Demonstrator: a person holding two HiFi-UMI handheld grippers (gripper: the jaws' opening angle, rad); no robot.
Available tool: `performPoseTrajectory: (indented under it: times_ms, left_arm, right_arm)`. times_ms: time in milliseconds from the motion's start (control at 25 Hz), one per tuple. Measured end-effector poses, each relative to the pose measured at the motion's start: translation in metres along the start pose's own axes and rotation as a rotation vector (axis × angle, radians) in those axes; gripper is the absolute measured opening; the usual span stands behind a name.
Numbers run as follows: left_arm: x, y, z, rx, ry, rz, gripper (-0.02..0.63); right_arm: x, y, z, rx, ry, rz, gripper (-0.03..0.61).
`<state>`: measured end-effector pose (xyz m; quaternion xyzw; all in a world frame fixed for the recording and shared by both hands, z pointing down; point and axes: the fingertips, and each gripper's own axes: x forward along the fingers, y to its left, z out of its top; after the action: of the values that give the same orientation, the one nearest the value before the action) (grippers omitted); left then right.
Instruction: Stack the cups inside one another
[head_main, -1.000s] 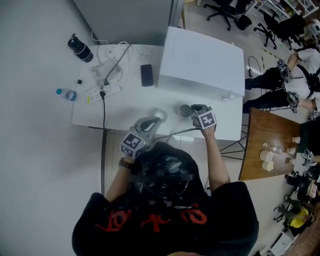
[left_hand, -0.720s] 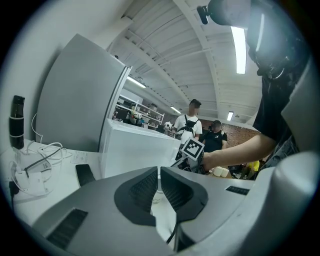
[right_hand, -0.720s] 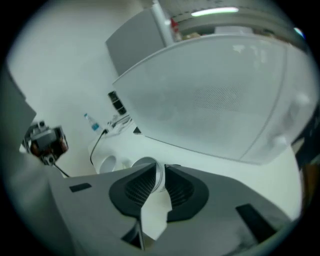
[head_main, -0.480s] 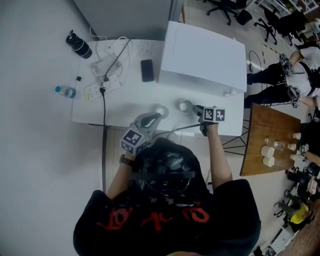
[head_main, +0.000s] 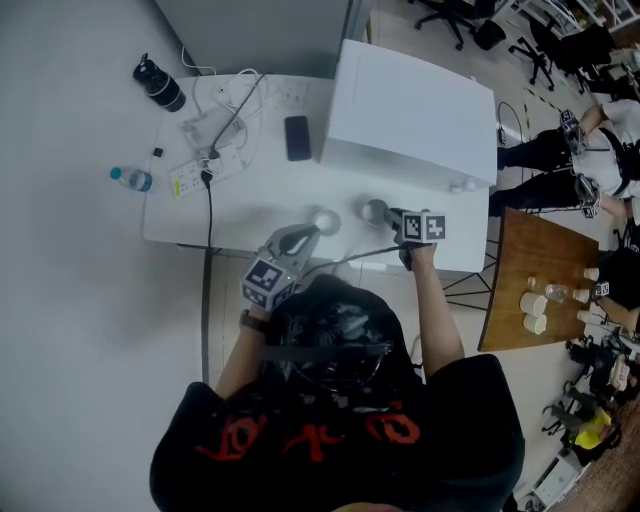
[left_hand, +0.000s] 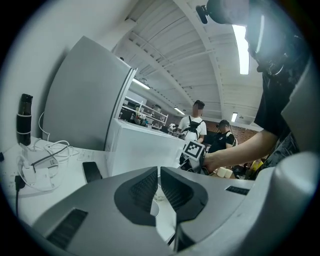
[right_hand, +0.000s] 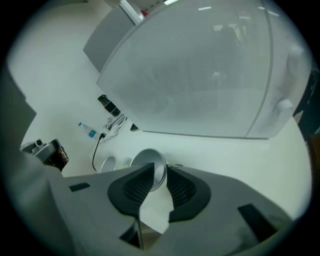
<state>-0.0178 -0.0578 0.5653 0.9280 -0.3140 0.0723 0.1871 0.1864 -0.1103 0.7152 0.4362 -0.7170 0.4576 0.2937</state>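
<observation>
White table (head_main: 250, 215) carries the right cup (head_main: 374, 212) and the left cup (head_main: 325, 221), both metal, near each other but apart. At my right gripper (head_main: 388, 216) the right cup's rim lies between the jaws. They have just been closing yet stand apart, pads not pressing. My left gripper (head_main: 315, 232) reaches the left cup, jaws almost together; whether they pinch it is unclear. The water bottle (head_main: 132, 179) label and the red print on my shirt (head_main: 240, 437) are both illegible.
</observation>
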Motion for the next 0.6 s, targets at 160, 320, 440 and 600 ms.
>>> performPoseTrajectory:
  times_ms: [160,320,440,600]
  left_arm:
    - [-0.012,0.015,-0.002,-0.016,-0.007,0.043,0.023]
    - [-0.021,0.027,-0.007,-0.031,0.0,0.07,0.023]
    - [-0.023,0.029,-0.005,-0.026,-0.006,0.071,0.023]
    - [-0.024,0.028,-0.003,-0.027,-0.003,0.064,0.023]
  right_arm:
    - [-0.043,0.06,0.009,-0.25,-0.127,0.048,0.091]
    - [-0.025,0.13,-0.022,-0.306,-0.079,0.203,0.091]
    - [0.011,0.133,-0.038,-0.142,-0.036,0.235,0.091]
    - [0.035,0.119,-0.033,-0.062,-0.011,0.161,0.091]
